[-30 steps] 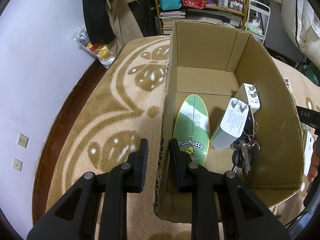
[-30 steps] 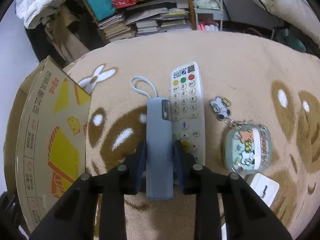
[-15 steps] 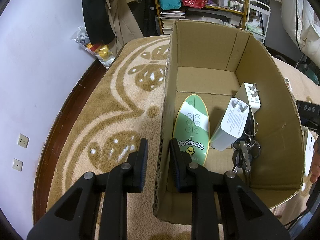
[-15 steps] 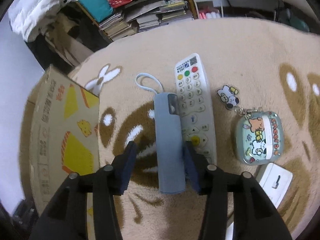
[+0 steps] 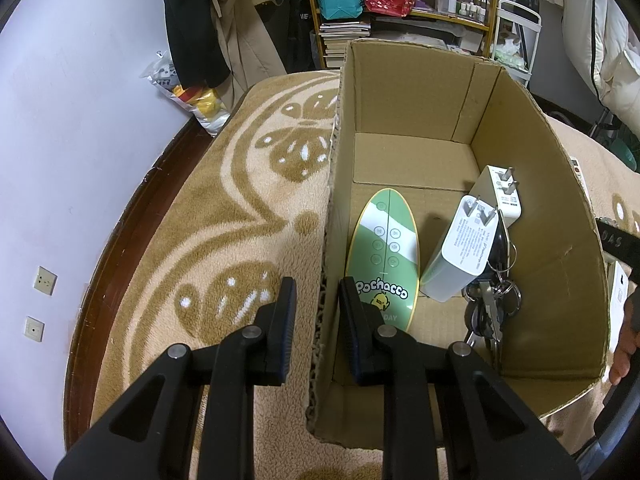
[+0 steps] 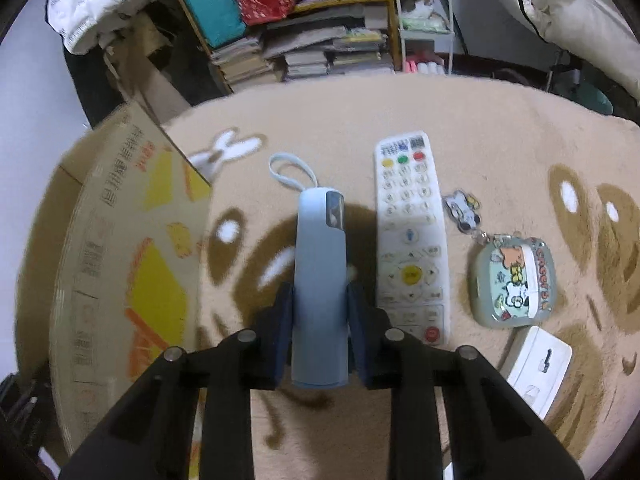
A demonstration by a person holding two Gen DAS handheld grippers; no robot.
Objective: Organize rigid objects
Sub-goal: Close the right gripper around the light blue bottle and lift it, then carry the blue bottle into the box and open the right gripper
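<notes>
My left gripper [image 5: 318, 300] straddles the left wall of an open cardboard box [image 5: 400, 92], one finger outside and one inside, shut on the wall. In the box lie a green oval Pochacco remote [image 5: 384, 248], two white plug chargers [image 5: 464, 256] and a bunch of keys [image 5: 490, 308]. My right gripper [image 6: 320, 300] is shut on a pale blue cylindrical case [image 6: 320, 260] with a wrist loop. The case is held just above the carpet and casts a shadow. The box's printed outer side [image 6: 120, 260] stands to its left.
On the beige patterned carpet right of the case lie a white remote control [image 6: 410, 232], a cartoon charm [image 6: 462, 208] chained to a grey-green pouch [image 6: 514, 280], and a small white box [image 6: 536, 364]. Shelves of books and bags stand behind. A hand [image 5: 624, 348] shows beyond the box's right wall.
Half a second ago the right jaws stood wider around the blue case. Now they press on both its sides and it is raised off the carpet. The left gripper has not moved.
</notes>
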